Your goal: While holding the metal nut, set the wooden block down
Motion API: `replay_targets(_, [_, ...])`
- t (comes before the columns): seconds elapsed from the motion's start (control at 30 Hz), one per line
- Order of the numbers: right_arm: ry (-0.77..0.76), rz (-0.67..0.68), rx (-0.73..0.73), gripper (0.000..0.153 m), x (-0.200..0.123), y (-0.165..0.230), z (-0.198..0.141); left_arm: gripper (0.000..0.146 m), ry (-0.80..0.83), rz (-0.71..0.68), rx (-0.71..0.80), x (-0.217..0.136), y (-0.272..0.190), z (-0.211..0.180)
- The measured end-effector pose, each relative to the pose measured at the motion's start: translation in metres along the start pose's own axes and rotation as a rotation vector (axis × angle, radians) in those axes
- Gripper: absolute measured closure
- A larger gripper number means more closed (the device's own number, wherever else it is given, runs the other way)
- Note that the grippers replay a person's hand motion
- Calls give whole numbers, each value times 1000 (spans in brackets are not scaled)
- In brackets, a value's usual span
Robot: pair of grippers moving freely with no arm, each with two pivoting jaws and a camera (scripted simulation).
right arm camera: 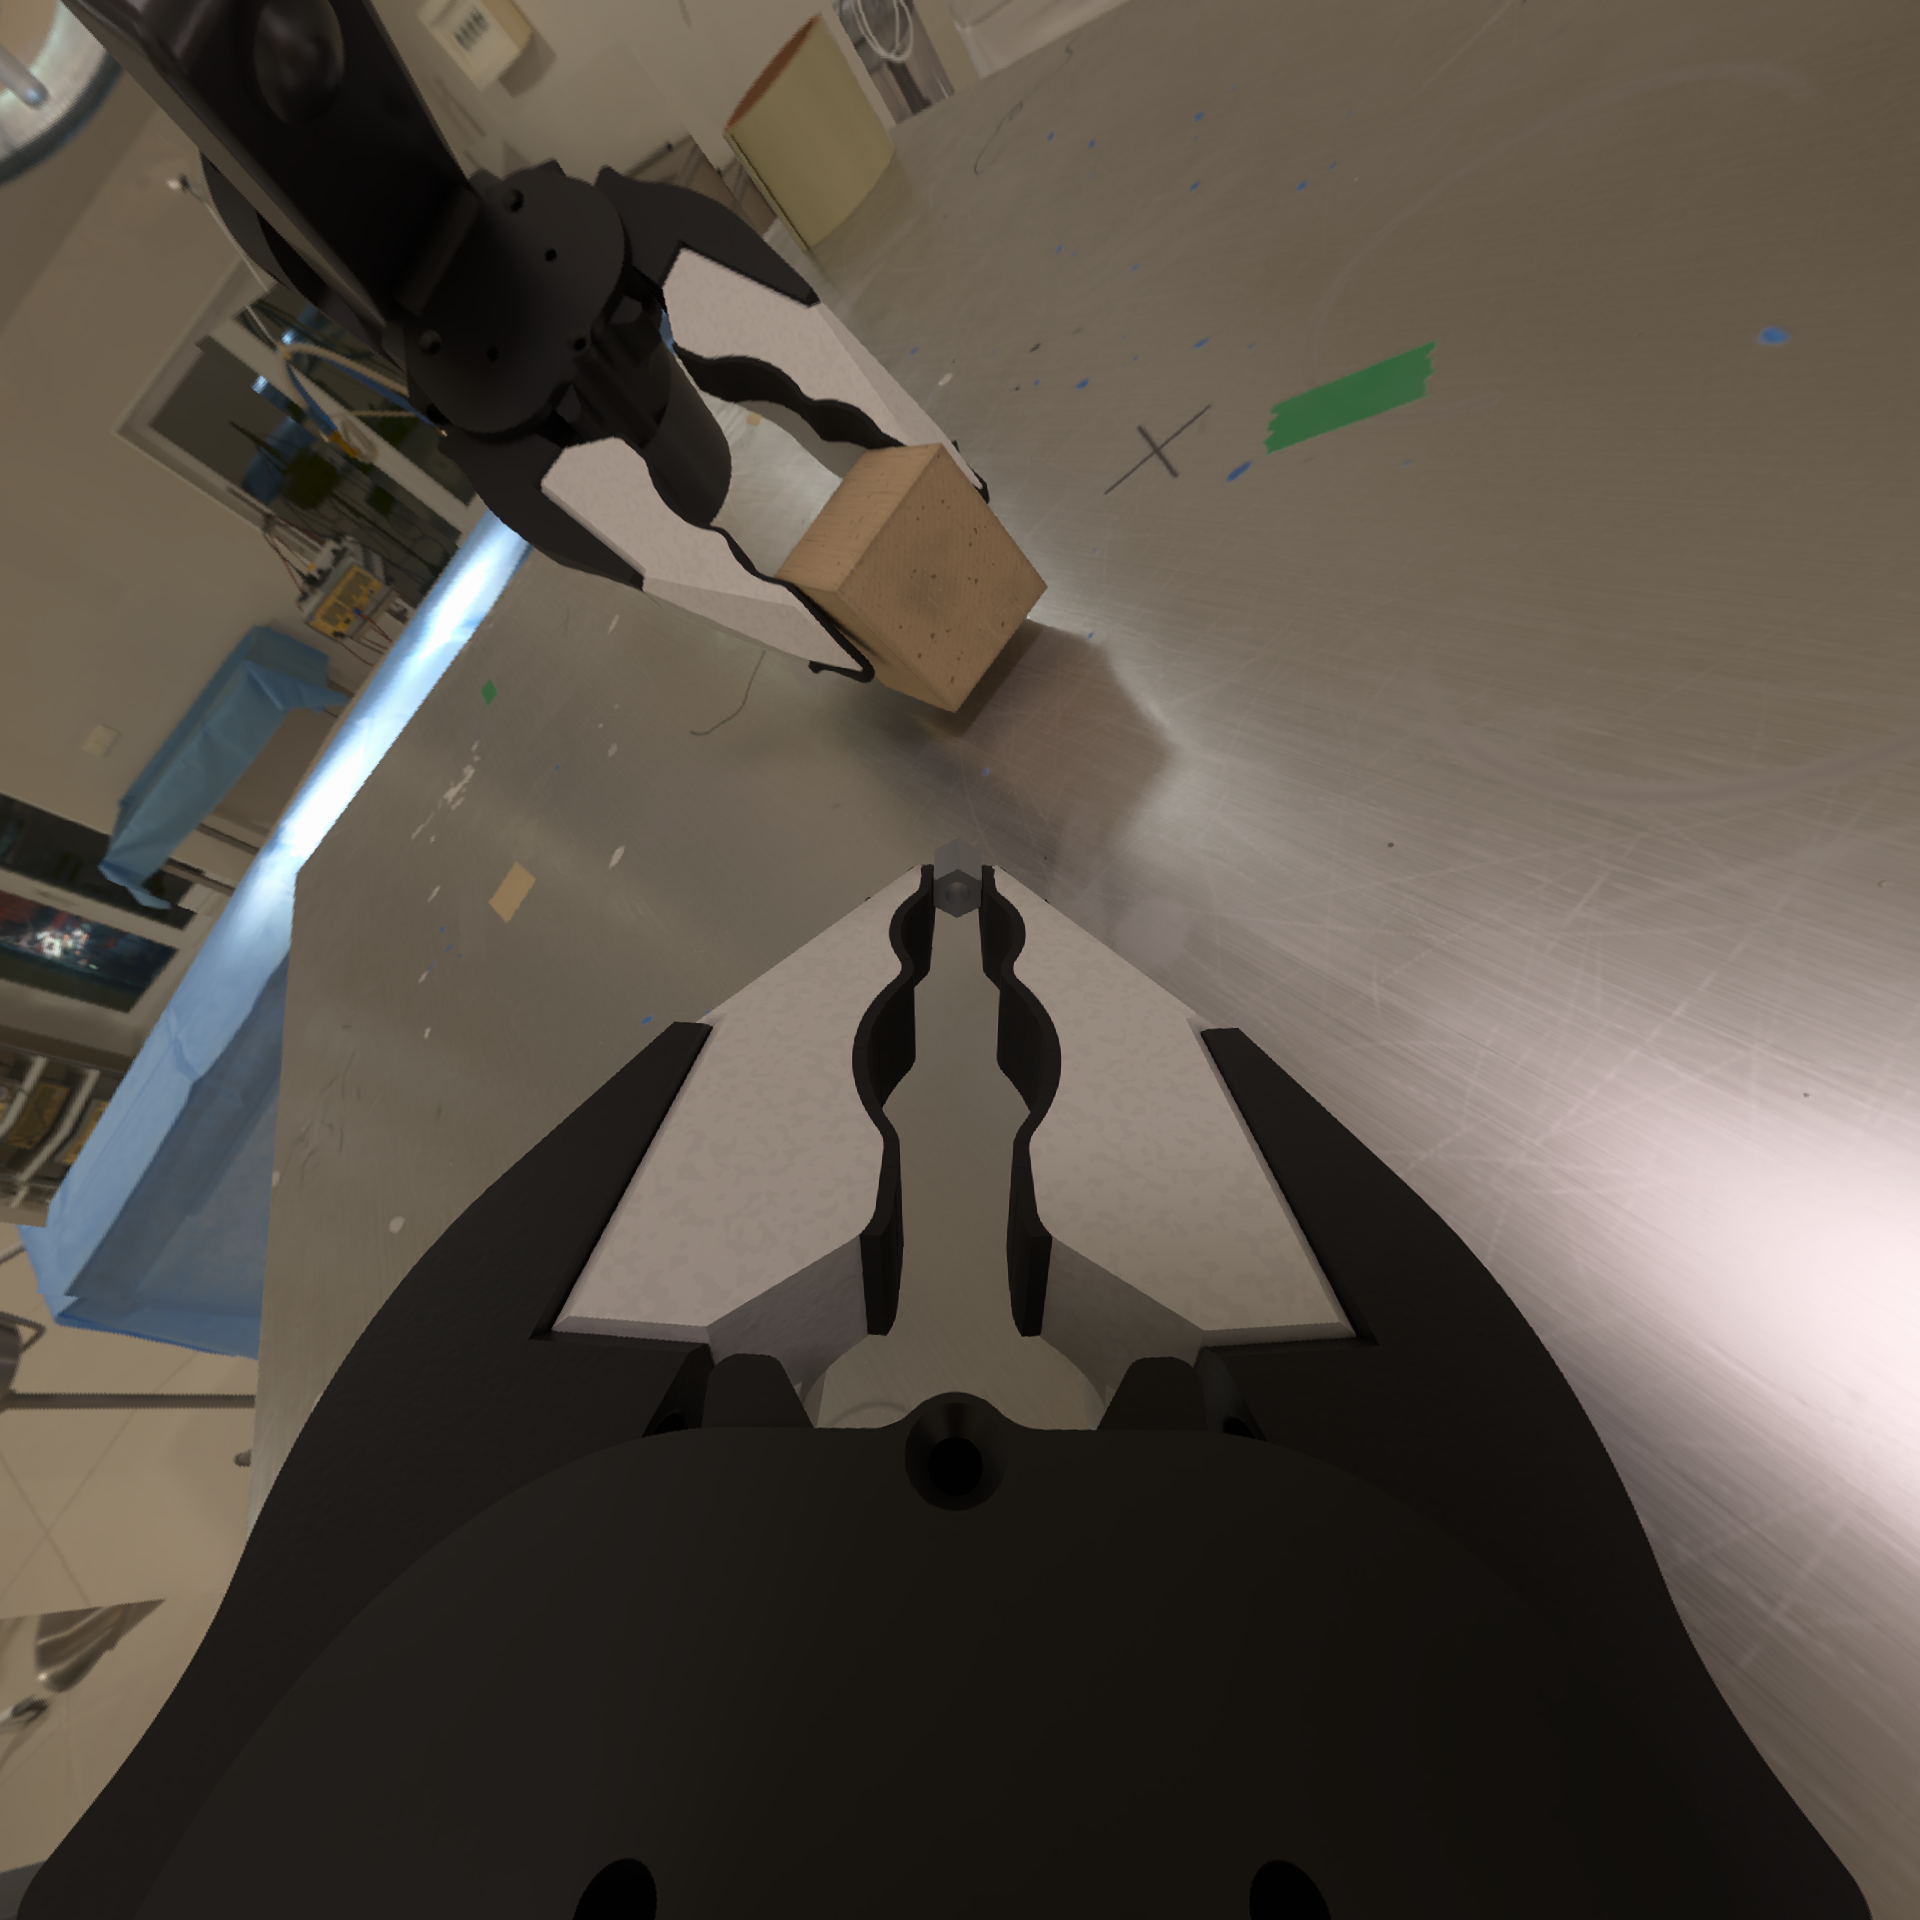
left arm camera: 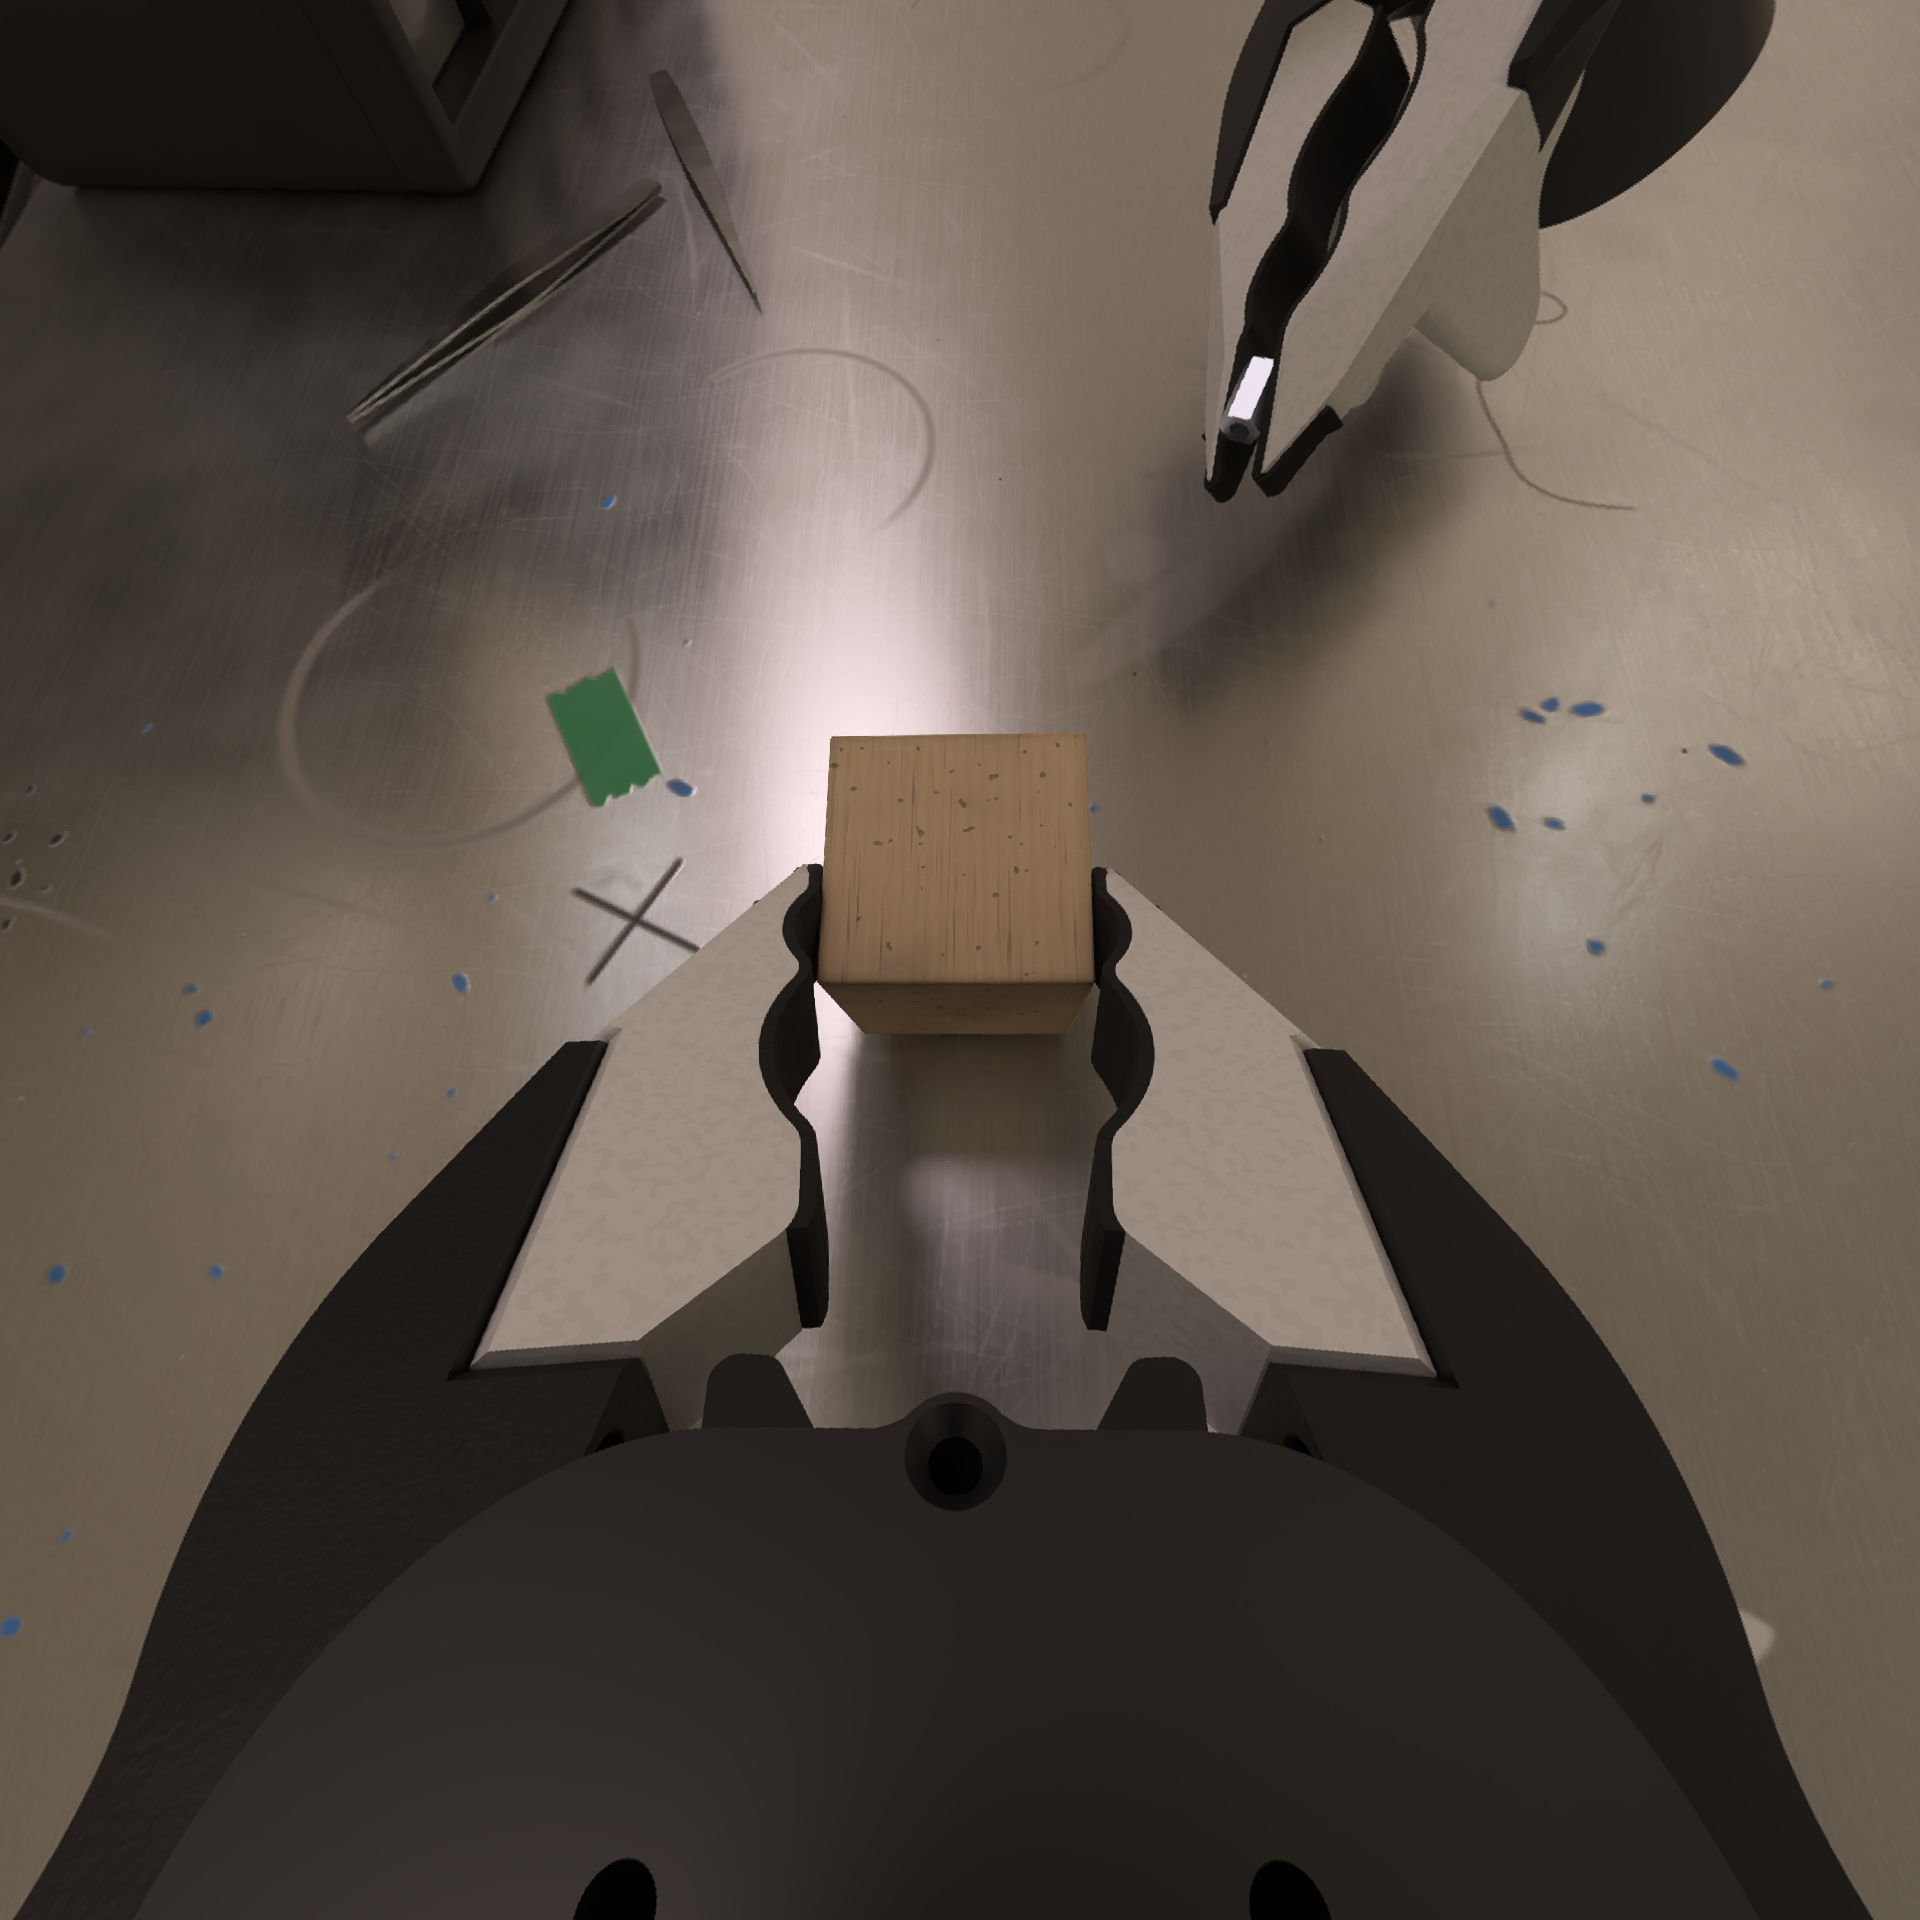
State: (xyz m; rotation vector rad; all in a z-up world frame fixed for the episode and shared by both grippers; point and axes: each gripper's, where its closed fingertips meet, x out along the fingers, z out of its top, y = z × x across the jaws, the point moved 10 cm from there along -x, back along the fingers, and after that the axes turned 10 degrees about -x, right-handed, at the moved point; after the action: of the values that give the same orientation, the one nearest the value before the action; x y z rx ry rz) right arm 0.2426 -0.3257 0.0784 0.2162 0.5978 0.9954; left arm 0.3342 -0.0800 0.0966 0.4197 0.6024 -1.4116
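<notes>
Left gripper (left arm camera: 956,914) clamps block (left arm camera: 956,857) between fingertips, low over steel table (left arm camera: 1351,935). Farther right, right gripper (left arm camera: 1259,457) pinches nut (left arm camera: 1247,397) at tips. Green tape (left arm camera: 605,740), X mark (left arm camera: 636,921) left of block; tweezers (left arm camera: 509,301) beyond.

Brushed metal bench (left arm camera: 1351,935), scratched, ring marks, blue flecks. Landmark: pencilled cross mark (left arm camera: 636,921). Green tape scrap (left arm camera: 604,736) lies flat just beyond cross. Tweezers (left arm camera: 509,301) farther beyond, toward far-left; second pointed metal tool (left arm camera: 707,187) beside them. Dark box (left arm camera: 260,83) at far-left corner. Thin thread (left arm camera: 1538,457) well right of cross. Whether wooden block (left arm camera: 956,883) touches bench: cannot tell.
</notes>
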Motion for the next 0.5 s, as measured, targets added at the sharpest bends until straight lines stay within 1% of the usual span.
replay_targets(0.5, [-5, -19, -12, 145, -2, 2, -1, 95, 5, 33, -5, 2, -5, 1])
